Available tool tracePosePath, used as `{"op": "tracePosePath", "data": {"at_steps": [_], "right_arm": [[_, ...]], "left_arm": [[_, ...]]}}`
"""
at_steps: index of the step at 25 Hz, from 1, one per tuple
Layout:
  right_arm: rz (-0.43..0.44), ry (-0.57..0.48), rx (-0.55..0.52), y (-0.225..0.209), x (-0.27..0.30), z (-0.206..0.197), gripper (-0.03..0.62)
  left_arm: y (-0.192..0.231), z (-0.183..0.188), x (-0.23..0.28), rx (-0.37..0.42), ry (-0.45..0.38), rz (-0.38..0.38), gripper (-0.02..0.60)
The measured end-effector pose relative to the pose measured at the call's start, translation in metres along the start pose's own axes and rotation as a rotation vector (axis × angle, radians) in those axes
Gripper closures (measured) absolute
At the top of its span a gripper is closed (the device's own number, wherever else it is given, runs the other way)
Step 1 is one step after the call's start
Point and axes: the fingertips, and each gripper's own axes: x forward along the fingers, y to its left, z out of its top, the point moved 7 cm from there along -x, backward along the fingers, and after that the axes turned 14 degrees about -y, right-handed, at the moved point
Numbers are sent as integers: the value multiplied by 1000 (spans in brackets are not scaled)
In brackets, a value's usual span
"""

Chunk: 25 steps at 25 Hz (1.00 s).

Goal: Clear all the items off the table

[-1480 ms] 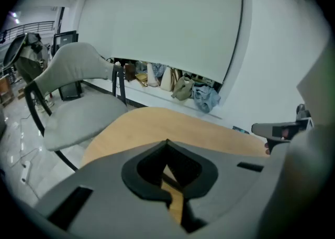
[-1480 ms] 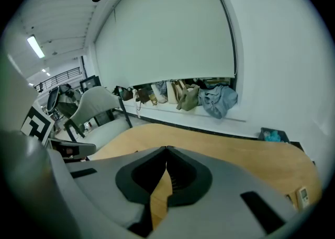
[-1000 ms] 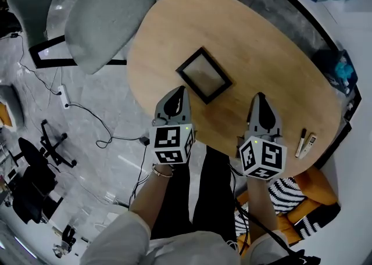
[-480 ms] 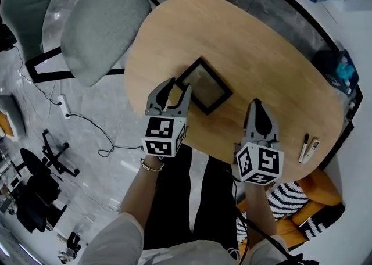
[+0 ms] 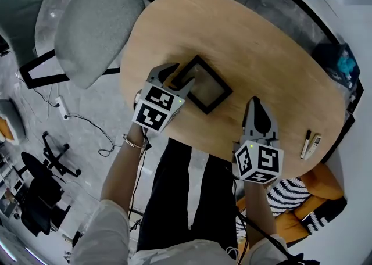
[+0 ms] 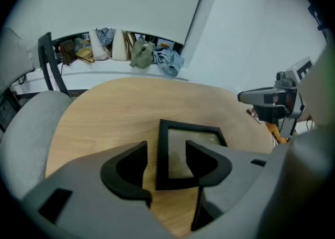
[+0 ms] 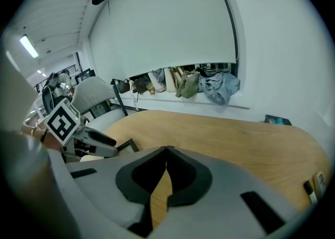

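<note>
A black picture frame (image 5: 204, 83) lies flat on the oval wooden table (image 5: 250, 43), toward the end nearest the two grey chairs (image 5: 96, 22). Its pane looks pale and glossy, and what sits behind it cannot be made out.

The left gripper (image 5: 176, 78) comes in at the frame's 9 o'clock corner. Its jaws have just been opening and stand wide apart. In the left gripper view the frame (image 6: 177, 151) has its left bar between the jaws of the left gripper (image 6: 166, 149), with neither pad pressing on it. The lower edge of the frame is hidden behind the gripper body there.

The right gripper (image 5: 256, 100) hovers over bare wood at the frame's 4 o'clock, well apart from it. In its own view the jaws of the right gripper (image 7: 166, 150) meet tip to tip with nothing between them.

Further out at 4 o'clock, by the table's rim, lie a dark marker (image 5: 303, 141) and a small white item (image 5: 311, 144), touching or nearly so. The white item is too small to identify.

Only the gripper views show the clothes and bags (image 6: 136, 52) heaped along a ledge beyond the table, at 12 o'clock. The head view cuts that ledge off.
</note>
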Motion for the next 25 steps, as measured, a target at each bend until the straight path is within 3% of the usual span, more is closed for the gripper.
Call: {"op": "tracePosePath", "data": {"at_steps": [3,7,25], "right_arm": [[1,8,2,2,1,-3,569],[1,15,4,4,5,-4,569],[19,40,16,10,7,-11,569]], "left_arm": [[3,-2,4,8,41,-18,356],[6,-7,7,4,93,-15,446],[11,-5,14,15,196,-64,488]]}}
